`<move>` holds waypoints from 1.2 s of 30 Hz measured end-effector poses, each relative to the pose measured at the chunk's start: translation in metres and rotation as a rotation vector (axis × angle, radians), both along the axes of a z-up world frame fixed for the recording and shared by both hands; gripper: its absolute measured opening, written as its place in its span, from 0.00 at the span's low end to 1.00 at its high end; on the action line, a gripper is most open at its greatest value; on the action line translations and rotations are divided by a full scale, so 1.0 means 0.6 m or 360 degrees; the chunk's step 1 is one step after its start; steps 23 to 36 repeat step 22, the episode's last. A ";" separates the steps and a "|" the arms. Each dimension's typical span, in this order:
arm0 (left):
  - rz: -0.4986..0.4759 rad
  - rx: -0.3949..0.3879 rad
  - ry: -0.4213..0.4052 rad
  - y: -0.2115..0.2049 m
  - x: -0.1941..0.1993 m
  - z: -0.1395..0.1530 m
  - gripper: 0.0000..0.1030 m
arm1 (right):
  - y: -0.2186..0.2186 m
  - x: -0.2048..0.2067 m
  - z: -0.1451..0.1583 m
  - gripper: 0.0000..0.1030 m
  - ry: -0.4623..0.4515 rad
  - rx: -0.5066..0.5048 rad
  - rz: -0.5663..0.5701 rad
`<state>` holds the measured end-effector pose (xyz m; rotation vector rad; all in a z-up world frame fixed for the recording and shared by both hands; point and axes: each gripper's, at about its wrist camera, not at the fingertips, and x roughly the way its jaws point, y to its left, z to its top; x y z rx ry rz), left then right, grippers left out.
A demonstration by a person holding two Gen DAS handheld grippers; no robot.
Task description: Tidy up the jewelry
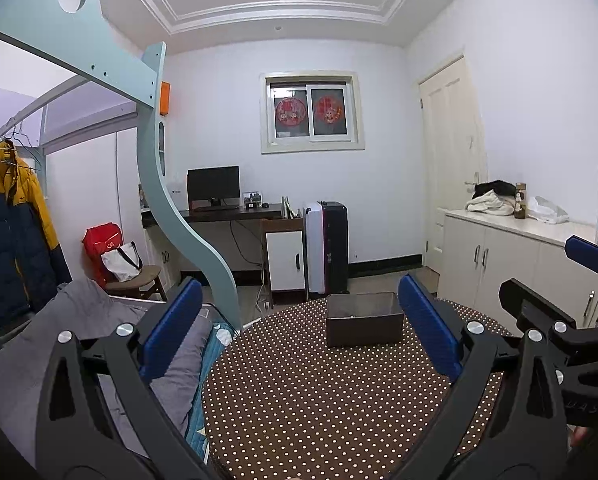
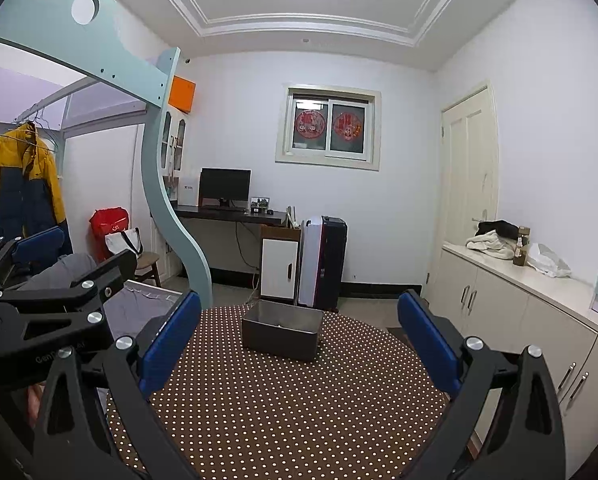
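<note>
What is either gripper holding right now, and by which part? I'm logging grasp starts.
Nothing. The left gripper and right gripper are both open and empty above the table, short of the box.

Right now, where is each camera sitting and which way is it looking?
Left wrist view: sits on the left gripper, facing across the dotted table at the open box; the right gripper shows beside it.
Right wrist view: sits on the right gripper, facing the same way; the left gripper shows beside it.
Shared: table, box, window, both open.
</note>
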<state>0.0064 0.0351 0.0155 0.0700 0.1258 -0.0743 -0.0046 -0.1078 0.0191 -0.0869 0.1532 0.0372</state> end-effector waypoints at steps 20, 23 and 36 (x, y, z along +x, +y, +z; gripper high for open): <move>-0.0018 0.0039 0.0133 -0.022 0.089 -0.040 0.94 | -0.014 0.081 -0.034 0.92 0.0144 0.0034 -0.0040; -0.0021 0.0049 0.0169 -0.028 0.105 -0.051 0.94 | -0.017 0.094 -0.042 0.92 0.0174 0.0034 -0.0047; -0.0021 0.0049 0.0169 -0.028 0.105 -0.051 0.94 | -0.017 0.094 -0.042 0.92 0.0174 0.0034 -0.0047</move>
